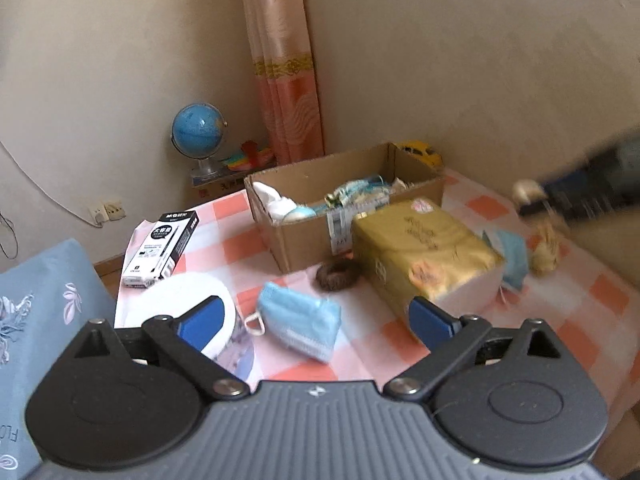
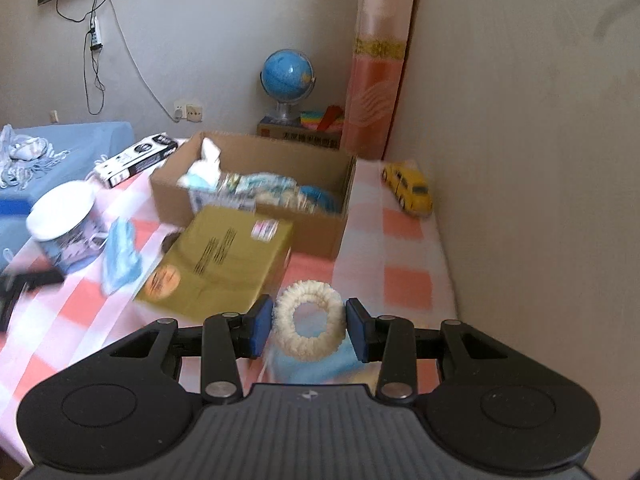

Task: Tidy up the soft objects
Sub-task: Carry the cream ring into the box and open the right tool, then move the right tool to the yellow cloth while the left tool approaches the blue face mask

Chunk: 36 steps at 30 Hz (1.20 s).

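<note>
My left gripper point(image 1: 316, 318) stands wide open low over the checked table, with a folded blue face mask point(image 1: 298, 326) lying between and just beyond its fingers, untouched. A brown hair scrunchie point(image 1: 338, 274) lies behind the mask, next to a gold tissue pack point(image 1: 424, 256). My right gripper point(image 2: 307, 330) is shut on a cream knitted scrunchie point(image 2: 309, 326), held above another blue mask point(image 2: 316, 364). The open cardboard box point(image 1: 320, 236) at the table's back holds several soft items. In the left wrist view the right gripper point(image 1: 580, 196) shows as a blur at the right edge.
A white-lidded tin point(image 1: 188, 308) stands left of the mask, a black-and-white pen box point(image 1: 162, 248) behind it. A second blue mask point(image 1: 512, 256) lies right of the tissue pack. A yellow toy car point(image 2: 408, 188) sits by the wall. A globe point(image 1: 198, 132) stands behind the table.
</note>
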Tool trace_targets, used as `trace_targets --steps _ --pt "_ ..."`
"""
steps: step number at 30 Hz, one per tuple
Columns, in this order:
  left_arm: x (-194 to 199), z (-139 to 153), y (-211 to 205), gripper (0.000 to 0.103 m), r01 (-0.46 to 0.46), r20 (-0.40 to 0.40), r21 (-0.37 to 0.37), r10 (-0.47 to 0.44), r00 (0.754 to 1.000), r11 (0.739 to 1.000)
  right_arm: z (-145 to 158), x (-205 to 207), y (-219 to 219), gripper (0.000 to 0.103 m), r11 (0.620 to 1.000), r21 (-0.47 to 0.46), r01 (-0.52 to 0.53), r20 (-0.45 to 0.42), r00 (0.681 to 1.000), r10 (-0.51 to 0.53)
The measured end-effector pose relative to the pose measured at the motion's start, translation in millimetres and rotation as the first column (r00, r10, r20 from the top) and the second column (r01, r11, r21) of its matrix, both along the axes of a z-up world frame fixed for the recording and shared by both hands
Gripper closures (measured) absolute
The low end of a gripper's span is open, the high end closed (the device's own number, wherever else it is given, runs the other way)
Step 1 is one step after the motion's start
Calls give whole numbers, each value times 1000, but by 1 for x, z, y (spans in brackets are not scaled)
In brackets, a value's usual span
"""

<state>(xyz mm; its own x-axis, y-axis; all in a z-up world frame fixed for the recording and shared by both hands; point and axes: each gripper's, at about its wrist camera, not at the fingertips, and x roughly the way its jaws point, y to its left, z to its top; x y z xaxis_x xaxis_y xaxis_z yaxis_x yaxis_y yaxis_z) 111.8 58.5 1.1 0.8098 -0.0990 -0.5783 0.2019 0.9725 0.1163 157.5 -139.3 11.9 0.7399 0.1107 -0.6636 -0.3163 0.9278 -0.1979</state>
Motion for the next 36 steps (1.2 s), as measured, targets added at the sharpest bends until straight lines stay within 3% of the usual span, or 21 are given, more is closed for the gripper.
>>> trace_targets --steps 7,14,18,20,23,28,36 --pt "-9 -16 -7 4 23 -76 -49 -27 997 999 19 57 16 58 1000 6 -28 25 999 28" --pt "-13 -20 -11 5 0 -91 -49 -4 996 999 25 130 42 57 999 -17 -51 18 999 52" --pt "-13 -20 -7 5 -20 -93 -49 16 996 999 16 164 48 40 999 -29 -34 -13 999 34" --pt "-13 -20 -6 4 -28 -96 -48 23 995 998 10 168 45 20 999 -37 -10 -24 1000 9" --pt "-13 -21 -5 4 -29 -103 -52 24 994 998 7 160 35 12 1000 -12 4 -32 999 -4" --pt "-14 -23 -8 4 -8 -104 -66 1 995 998 11 140 20 2 1000 10 26 -24 999 -26" --pt "-19 -27 -8 4 1 -120 -95 -12 993 995 9 102 -1 0 994 64 85 -11 996 -84"
